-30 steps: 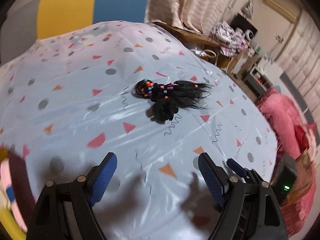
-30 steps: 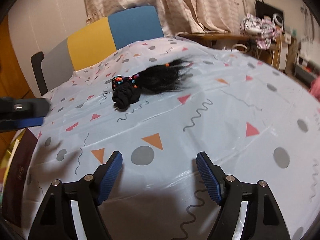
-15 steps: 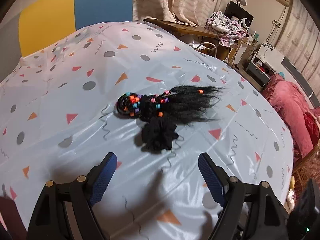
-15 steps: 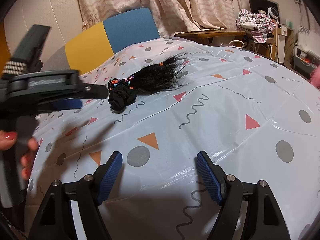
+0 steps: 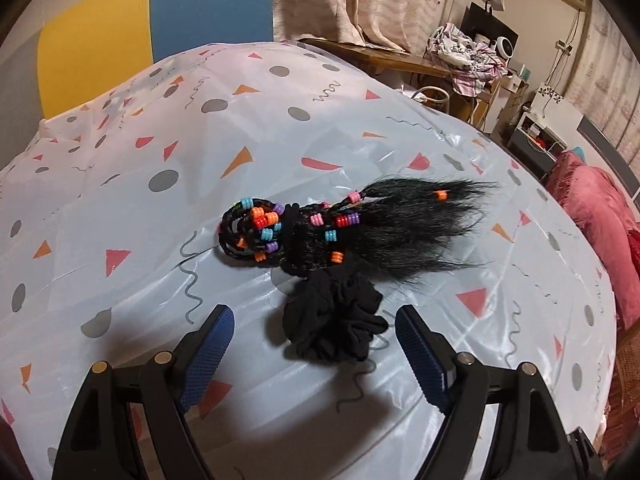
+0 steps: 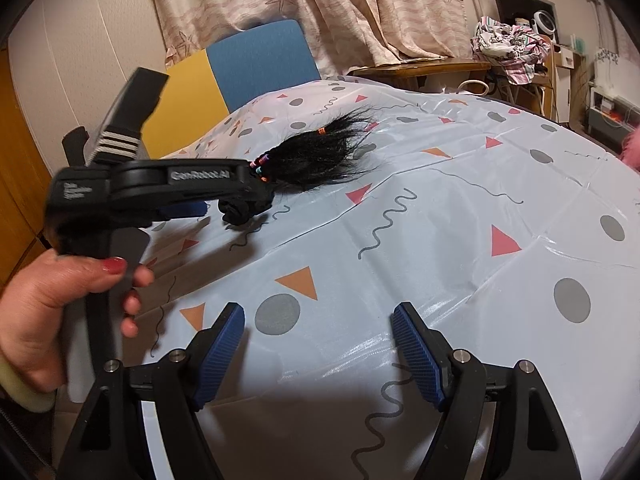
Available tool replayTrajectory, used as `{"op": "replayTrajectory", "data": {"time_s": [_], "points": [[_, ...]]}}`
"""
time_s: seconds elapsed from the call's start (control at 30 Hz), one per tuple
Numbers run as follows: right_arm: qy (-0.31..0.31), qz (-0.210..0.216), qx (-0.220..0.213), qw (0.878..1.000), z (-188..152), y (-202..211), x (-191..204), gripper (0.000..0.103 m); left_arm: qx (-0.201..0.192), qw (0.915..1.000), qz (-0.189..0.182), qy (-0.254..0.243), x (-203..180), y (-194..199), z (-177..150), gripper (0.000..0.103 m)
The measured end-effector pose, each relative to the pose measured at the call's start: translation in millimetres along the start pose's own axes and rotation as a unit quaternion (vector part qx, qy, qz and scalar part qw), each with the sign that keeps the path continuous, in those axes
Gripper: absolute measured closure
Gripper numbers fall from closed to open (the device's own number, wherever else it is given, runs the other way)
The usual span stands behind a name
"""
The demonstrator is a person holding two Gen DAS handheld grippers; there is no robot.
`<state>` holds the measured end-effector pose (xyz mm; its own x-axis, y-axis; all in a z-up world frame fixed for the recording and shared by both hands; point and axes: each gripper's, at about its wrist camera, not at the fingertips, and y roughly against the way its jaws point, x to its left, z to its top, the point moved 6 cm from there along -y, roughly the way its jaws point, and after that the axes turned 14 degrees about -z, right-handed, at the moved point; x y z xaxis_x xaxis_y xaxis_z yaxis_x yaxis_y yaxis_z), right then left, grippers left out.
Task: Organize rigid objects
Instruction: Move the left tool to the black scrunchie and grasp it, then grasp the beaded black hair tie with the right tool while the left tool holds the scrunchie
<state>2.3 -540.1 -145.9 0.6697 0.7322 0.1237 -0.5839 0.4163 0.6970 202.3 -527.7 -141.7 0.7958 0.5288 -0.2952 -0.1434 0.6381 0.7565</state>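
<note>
A black fabric scrunchie [image 5: 332, 328] lies on the patterned tablecloth [image 5: 120, 184], touching a black hairpiece [image 5: 360, 232] with braided loops and coloured beads. My left gripper [image 5: 316, 344] is open, its blue pads [image 5: 208, 344] on either side of the scrunchie's near edge, not pressing it. In the right wrist view, the left gripper [image 6: 236, 202] hangs over the scrunchie [image 6: 240, 214], held by a hand [image 6: 48, 304], with the hairpiece [image 6: 320, 156] beyond it. My right gripper [image 6: 318, 320] stands open over bare cloth, nothing between its fingers.
A chair with a yellow and blue back [image 5: 160, 20] stands behind the table. A wooden side table with a pile of clothes [image 5: 468, 56] is at the back right. Pink bedding [image 5: 600, 220] lies past the table's right edge.
My left gripper moved in toward the hair pieces and sank; the scrunchie went from far ahead to between its open fingers. The right gripper kept still.
</note>
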Motion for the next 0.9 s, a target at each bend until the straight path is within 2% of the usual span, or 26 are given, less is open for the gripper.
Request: {"op": "replayTrajectory", "data": {"time_s": [0.07, 0.13, 0.17, 0.53, 0.6, 0.7, 0.8, 0.9], "points": [[-0.001, 0.001, 0.0, 1.0, 0, 0, 0, 0.025, -0.007, 0.9998, -0.013, 0.009, 2, -3, 0, 0.034], [0.0, 0.0, 0.0, 1.0, 0, 0, 1, 0.025, -0.005, 0.9993, -0.031, 0.018, 2, -6, -4, 0.072], [0.0, -0.001, 0.0, 1.0, -1, 0, 0, 0.025, -0.002, 0.9993, -0.033, 0.019, 2, -6, -6, 0.075], [0.001, -0.001, 0.0, 1.0, -1, -2, 0, 0.025, -0.045, 0.9987, -0.006, 0.024, 26, 42, -38, 0.078], [0.002, -0.002, 0.002, 1.0, 0, -3, 0, 0.025, -0.051, 0.9981, 0.004, 0.033, 36, 51, -52, 0.078], [0.004, -0.004, 0.01, 1.0, 1, -2, 1, 0.025, -0.062, 0.9956, -0.002, 0.07, 50, 62, -68, 0.078], [0.009, -0.003, 0.032, 0.999, 8, 0, 2, 0.025, -0.072, 0.9941, 0.0, 0.081, 57, 68, -74, 0.078], [0.02, 0.025, 0.033, 0.999, 32, 7, 8, 0.022, -0.074, 0.9941, -0.002, 0.079, 57, 67, -75, 0.078]]}}
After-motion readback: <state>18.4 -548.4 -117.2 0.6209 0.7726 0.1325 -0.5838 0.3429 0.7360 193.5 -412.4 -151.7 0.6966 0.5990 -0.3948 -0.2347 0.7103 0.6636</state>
